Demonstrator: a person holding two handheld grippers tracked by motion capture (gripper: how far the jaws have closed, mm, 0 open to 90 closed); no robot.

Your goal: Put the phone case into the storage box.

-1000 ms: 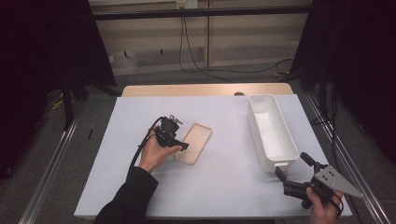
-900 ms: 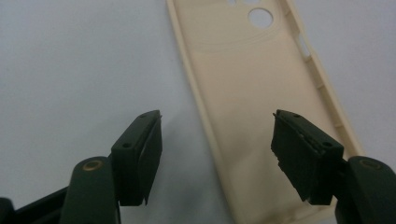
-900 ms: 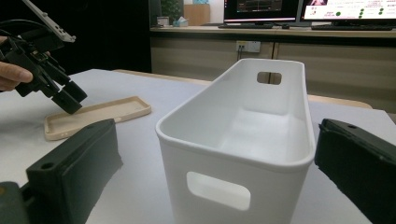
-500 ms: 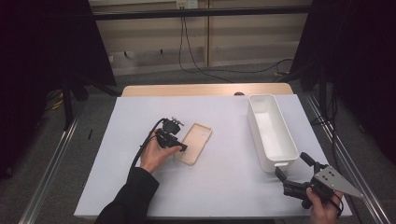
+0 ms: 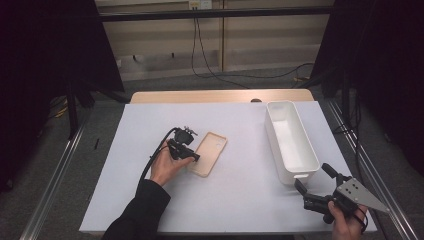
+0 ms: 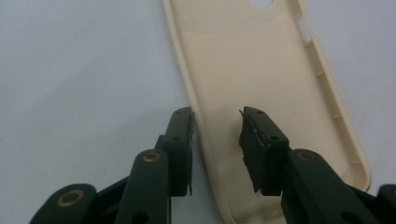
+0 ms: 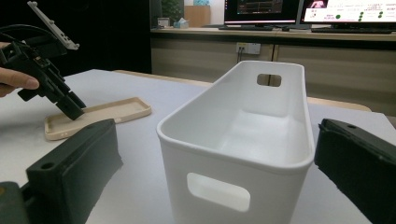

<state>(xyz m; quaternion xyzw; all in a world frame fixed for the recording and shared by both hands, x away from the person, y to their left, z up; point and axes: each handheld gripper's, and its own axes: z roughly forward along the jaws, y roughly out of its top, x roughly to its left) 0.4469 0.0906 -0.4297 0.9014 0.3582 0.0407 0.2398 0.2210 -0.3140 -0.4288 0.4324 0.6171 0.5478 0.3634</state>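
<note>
A beige phone case (image 5: 210,152) lies hollow side up on the white table sheet. My left gripper (image 5: 192,156) rests at its near left corner. In the left gripper view the jaws (image 6: 215,114) straddle the long rim of the case (image 6: 261,70), one finger outside it and one inside. The jaws have just been closing, and a gap still shows beside the inner pad. My right gripper (image 5: 312,176) stands wide open at the near end of a white bin (image 5: 276,150), its jaws (image 7: 215,128) level with the handle wall of the bin (image 7: 261,186). Beyond the bin lie the case (image 7: 100,116) and the left gripper (image 7: 70,109).
The white sheet (image 5: 250,200) covers the table, with a wooden strip (image 5: 220,96) along its far edge. Metal rails (image 5: 367,165) run down both sides. The bin holds nothing. Cables trail across the floor behind the table.
</note>
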